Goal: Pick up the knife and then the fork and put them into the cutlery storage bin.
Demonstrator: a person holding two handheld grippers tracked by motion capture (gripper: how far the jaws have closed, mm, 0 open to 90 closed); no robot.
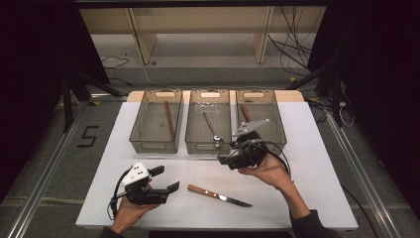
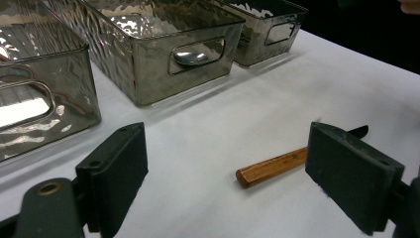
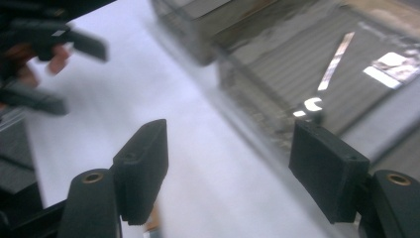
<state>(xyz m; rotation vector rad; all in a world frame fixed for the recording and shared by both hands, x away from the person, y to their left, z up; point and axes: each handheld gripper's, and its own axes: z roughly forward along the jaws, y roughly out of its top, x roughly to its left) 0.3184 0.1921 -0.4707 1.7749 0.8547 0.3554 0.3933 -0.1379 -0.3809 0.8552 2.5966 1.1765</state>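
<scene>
A knife [image 1: 218, 196] with a wooden handle and a steel blade lies on the white table, handle to the left. My left gripper [image 1: 166, 179] rests open just left of that handle. In the left gripper view its jaws [image 2: 228, 173] stand wide apart, and the knife handle [image 2: 272, 167] lies beyond them, partly behind the right jaw. My right gripper [image 1: 224, 157] hovers by the front of the middle bin [image 1: 208, 145], pointing left. In the right gripper view, which is blurred, its jaws [image 3: 228, 163] are open with nothing between them.
Three clear bins stand in a row at the back. The left bin [image 1: 148, 144] holds a wooden stick [image 1: 169, 120], the middle one a spoon [image 1: 212, 129], and the right bin [image 1: 277, 124] a wooden-handled item [image 1: 245, 113]. Dark floor surrounds the table [image 1: 317, 163].
</scene>
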